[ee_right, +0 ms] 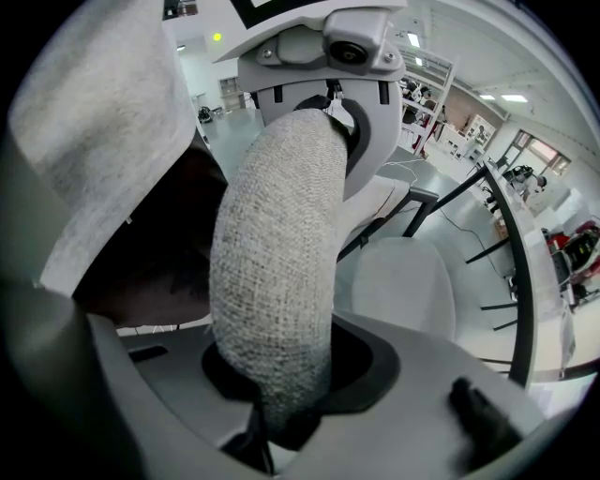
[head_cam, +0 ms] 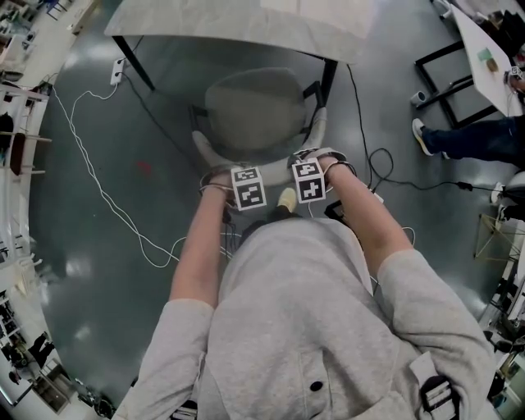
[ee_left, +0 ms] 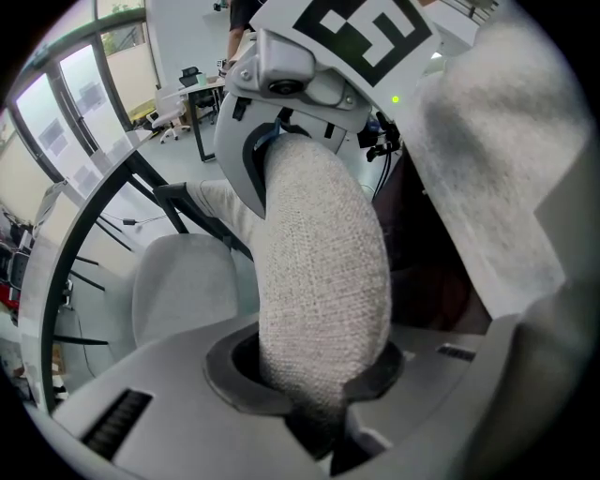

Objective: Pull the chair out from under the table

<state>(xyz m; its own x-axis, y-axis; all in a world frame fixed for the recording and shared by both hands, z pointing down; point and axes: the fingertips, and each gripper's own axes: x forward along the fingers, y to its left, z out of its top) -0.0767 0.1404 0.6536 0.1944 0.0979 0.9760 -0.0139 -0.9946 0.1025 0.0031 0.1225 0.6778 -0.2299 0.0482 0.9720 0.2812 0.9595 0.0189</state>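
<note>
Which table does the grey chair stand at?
The large table at top centre: the chair stands at its near edge. The right table shows no chair.

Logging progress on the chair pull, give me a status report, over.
Left gripper and right gripper both shut on chair backrest. Chair seat just clear of table. White cable at left, black cable right of chair.

The head view looks steeply down from above the person [head_cam: 320,328], taking in the left gripper [head_cam: 248,189], the right gripper [head_cam: 309,180] and, farther off, the grey fabric-covered chair [head_cam: 254,107]. Each gripper view sits very close to the chair's woven curved backrest rim [ee_left: 323,262] and looks along it toward the opposite gripper. All three views share that rim and the pale grey seat [ee_right: 403,281].
</note>
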